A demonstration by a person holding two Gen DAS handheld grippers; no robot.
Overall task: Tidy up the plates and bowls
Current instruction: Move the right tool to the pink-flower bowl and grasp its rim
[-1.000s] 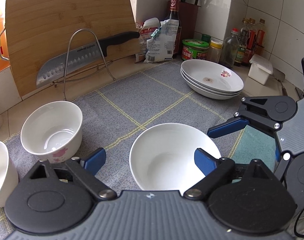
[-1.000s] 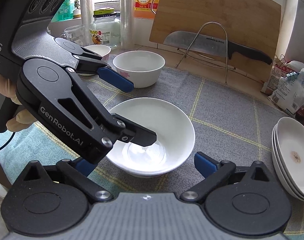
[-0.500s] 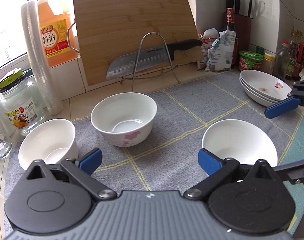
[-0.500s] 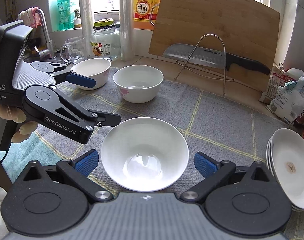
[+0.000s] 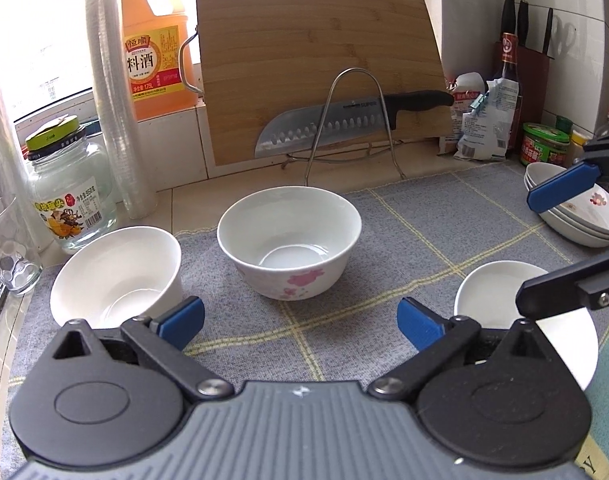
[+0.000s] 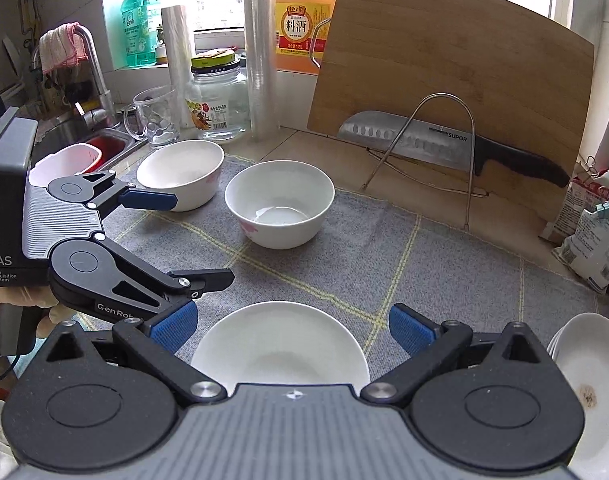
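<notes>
The deep white ceramic bowl with the pink flower print point(image 5: 289, 240) sits upright on the grey checked cloth mat point(image 5: 416, 240), directly in front of the wire knife stand point(image 5: 354, 120), and I take it as my landmark. I judge it stiff, glazed and slippery, moderately heavy and breakable, so I would pinch its rim wall, one finger inside and one outside, rather than span the whole body. Left of it stands a plain white deep bowl point(image 5: 116, 280); nearer me and to its right lies a shallow white bowl point(image 5: 500, 296), and far right of it a stack of shallow white plates point(image 5: 584, 220). My left gripper point(image 5: 300, 318) is spread wide and empty, short of the flowered bowl. My right gripper point(image 6: 290, 326) is also wide and empty, its fingers on either side of the shallow white bowl's far rim but, as far as I can tell, not touching it. Only the right view shows the sink, the tap point(image 6: 92, 80) and the left tool's body; only the left view shows the knife block point(image 5: 524, 60) and the jars beyond the plates.
</notes>
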